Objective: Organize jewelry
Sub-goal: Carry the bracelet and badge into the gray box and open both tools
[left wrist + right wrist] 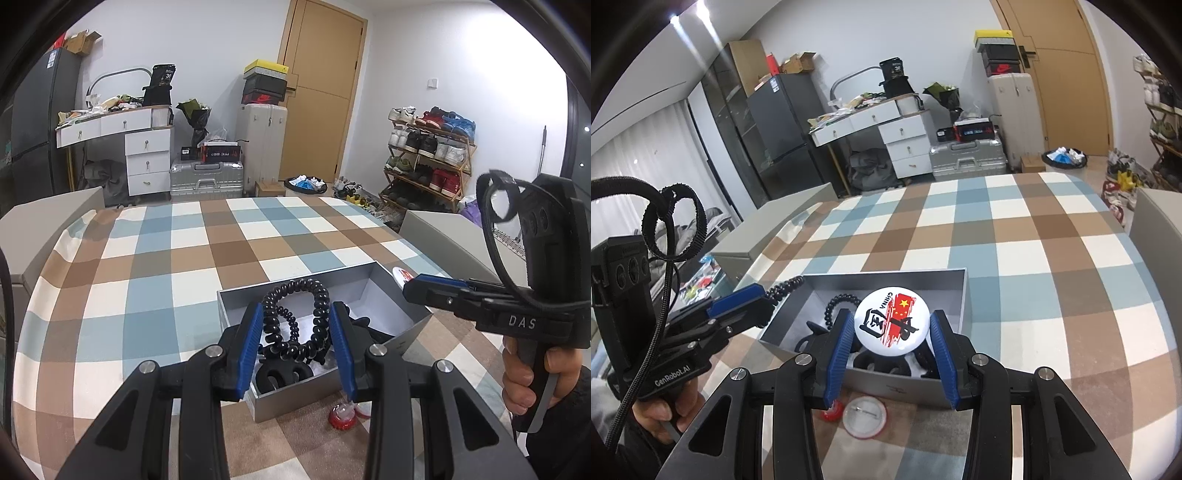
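Note:
My left gripper [295,312] is shut on a looped string of black beads [317,295], held just above the open grey box [354,280]. In the right wrist view the left gripper [757,299] sits at the box's left corner, with the black beads [786,286] sticking out past its tips. My right gripper [891,322] is shut on a round white badge [890,321] with red print, over the grey box [923,282]. From the left wrist view the right gripper [413,286] and badge [400,275] hover at the box's right corner. Black pieces [280,373] lie inside the box.
A checked cloth [1034,258] covers the table. Another badge [864,415] lies face down in front of the box, beside a small red piece [343,415]. Grey chair backs [55,221] stand at both sides of the table. A hand [535,365] grips the right gripper's handle.

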The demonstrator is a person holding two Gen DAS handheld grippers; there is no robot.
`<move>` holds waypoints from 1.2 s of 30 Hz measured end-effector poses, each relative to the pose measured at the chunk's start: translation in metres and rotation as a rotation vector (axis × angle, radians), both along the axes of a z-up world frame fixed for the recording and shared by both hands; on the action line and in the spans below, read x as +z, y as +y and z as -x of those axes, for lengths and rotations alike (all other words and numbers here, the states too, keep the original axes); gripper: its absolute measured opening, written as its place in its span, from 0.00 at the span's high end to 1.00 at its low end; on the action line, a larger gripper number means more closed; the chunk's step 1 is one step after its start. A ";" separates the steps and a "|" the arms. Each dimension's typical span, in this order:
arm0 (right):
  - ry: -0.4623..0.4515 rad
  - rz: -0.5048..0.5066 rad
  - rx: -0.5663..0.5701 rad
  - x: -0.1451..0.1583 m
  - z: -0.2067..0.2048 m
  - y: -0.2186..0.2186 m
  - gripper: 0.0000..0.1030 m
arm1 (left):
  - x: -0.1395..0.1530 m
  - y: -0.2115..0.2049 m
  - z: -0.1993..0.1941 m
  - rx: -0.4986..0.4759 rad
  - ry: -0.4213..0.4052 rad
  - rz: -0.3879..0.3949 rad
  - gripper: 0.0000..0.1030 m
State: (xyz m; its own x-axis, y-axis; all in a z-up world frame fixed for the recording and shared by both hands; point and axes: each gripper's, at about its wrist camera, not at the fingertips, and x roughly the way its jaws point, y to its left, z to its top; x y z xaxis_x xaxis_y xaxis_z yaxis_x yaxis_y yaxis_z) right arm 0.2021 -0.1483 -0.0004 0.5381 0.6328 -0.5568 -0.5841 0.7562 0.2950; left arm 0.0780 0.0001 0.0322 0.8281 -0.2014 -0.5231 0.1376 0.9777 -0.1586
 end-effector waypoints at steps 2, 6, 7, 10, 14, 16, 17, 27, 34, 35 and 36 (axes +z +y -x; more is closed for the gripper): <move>0.009 -0.005 0.000 -0.001 -0.003 0.001 0.60 | -0.002 -0.001 -0.001 0.001 0.005 -0.009 0.70; 0.020 0.007 0.003 -0.007 -0.004 0.003 0.60 | -0.008 0.000 -0.003 0.010 0.023 -0.015 0.70; 0.022 0.010 0.003 -0.008 -0.004 0.004 0.60 | -0.008 -0.001 -0.003 0.011 0.026 -0.015 0.70; 0.028 0.013 0.006 -0.010 -0.004 0.005 0.60 | -0.010 -0.002 -0.004 0.010 0.034 -0.020 0.70; 0.031 0.020 0.007 -0.011 -0.004 0.006 0.59 | -0.011 -0.005 -0.004 0.015 0.031 -0.036 0.70; 0.032 0.018 0.002 -0.012 -0.004 0.006 0.58 | -0.012 -0.006 -0.004 0.021 0.029 -0.047 0.70; 0.035 0.019 -0.001 -0.012 -0.004 0.006 0.58 | -0.013 -0.007 -0.004 0.021 0.031 -0.049 0.70; 0.036 -0.006 -0.014 -0.003 -0.002 -0.005 0.45 | -0.015 -0.008 -0.005 0.032 0.042 -0.050 0.59; 0.053 -0.012 -0.006 0.001 0.000 -0.013 0.33 | -0.006 -0.006 0.008 0.019 0.038 0.008 0.22; 0.055 -0.005 -0.002 0.002 0.001 -0.013 0.33 | -0.005 -0.007 0.010 0.018 0.041 0.012 0.21; 0.056 0.007 0.000 0.002 0.002 -0.014 0.29 | -0.005 -0.008 0.013 0.022 0.049 0.009 0.19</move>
State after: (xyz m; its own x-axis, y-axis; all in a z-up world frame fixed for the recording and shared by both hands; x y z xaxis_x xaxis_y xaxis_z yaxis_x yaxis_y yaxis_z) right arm 0.2003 -0.1622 0.0016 0.5058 0.6290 -0.5903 -0.5670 0.7582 0.3220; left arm 0.0654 -0.0074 0.0276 0.8055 -0.1888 -0.5617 0.1083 0.9788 -0.1737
